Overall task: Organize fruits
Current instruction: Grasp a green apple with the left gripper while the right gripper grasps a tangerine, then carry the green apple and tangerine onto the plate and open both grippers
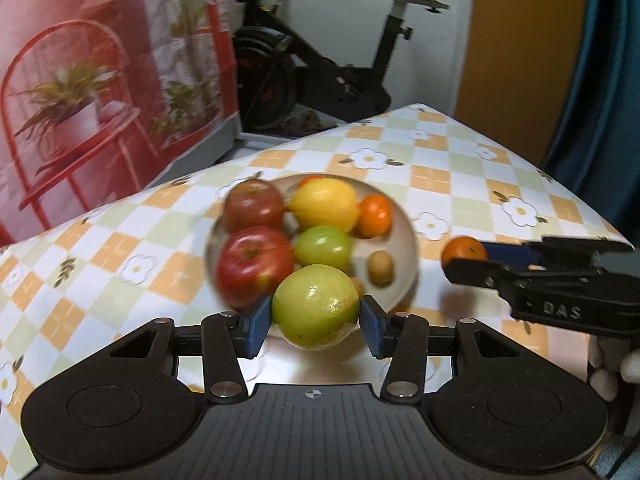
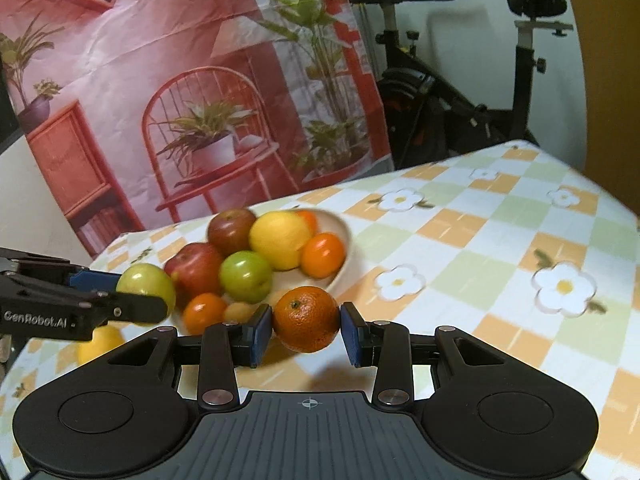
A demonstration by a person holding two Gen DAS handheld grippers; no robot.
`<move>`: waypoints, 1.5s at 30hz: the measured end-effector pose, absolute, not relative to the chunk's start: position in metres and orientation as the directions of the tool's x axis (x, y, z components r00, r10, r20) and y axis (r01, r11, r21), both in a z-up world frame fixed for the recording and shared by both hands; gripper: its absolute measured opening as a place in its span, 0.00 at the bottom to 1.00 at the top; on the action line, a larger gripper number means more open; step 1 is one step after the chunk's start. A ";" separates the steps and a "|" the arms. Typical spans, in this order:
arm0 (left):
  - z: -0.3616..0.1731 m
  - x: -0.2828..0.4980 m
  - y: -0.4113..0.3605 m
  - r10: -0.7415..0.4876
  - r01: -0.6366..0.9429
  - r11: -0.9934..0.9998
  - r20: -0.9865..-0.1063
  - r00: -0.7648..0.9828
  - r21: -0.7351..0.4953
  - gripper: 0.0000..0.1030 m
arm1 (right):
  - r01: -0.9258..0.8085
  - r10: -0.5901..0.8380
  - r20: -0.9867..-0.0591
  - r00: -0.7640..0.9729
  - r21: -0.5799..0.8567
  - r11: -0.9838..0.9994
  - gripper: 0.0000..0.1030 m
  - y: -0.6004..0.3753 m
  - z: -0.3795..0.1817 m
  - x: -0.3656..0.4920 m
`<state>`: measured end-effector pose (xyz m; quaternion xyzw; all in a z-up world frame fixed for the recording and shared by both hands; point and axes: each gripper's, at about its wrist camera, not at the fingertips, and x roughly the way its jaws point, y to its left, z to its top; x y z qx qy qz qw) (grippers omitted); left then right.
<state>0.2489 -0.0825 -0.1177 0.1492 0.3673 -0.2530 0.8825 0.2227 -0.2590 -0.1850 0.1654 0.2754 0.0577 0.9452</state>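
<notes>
Exercise bike against white wall, red printed backdrop with chair and plants, checked floral tablecloth, orange door

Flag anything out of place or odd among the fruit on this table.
One yellow fruit lies on the tablecloth outside the plate, partly hidden behind the left gripper. A small orange sits near the plate's edge. Nothing looks spilled or damaged.

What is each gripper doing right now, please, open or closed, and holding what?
Left gripper: closed on the green apple.
Right gripper: closed on the orange.
</notes>
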 end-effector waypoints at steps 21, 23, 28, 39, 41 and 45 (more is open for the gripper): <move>-0.126 0.288 -0.126 -0.312 0.570 0.811 -0.731 0.607 0.127 0.49 | -0.104 0.258 -0.469 0.845 0.329 0.938 0.33 -0.281 -0.193 0.263; -0.125 0.291 -0.129 -0.315 0.568 0.814 -0.728 0.609 0.123 0.49 | -0.115 0.263 -0.464 0.846 0.323 0.939 0.33 -0.279 -0.193 0.266; -0.123 0.303 -0.132 -0.325 0.552 0.829 -0.729 0.602 0.087 0.49 | -0.142 0.269 -0.461 0.846 0.292 0.946 0.33 -0.272 -0.195 0.273; -0.126 0.336 -0.124 -0.396 0.490 0.865 -0.749 0.531 -0.109 0.49 | -0.159 0.278 -0.456 0.845 0.282 0.946 0.33 -0.267 -0.200 0.279; -0.128 0.337 -0.125 -0.407 0.492 0.861 -0.753 0.518 -0.127 0.49 | -0.162 0.280 -0.457 0.844 0.281 0.946 0.34 -0.267 -0.200 0.279; -0.129 0.338 -0.127 -0.413 0.493 0.859 -0.754 0.511 -0.137 0.49 | -0.181 0.294 -0.466 0.834 0.271 0.945 0.35 -0.264 -0.200 0.282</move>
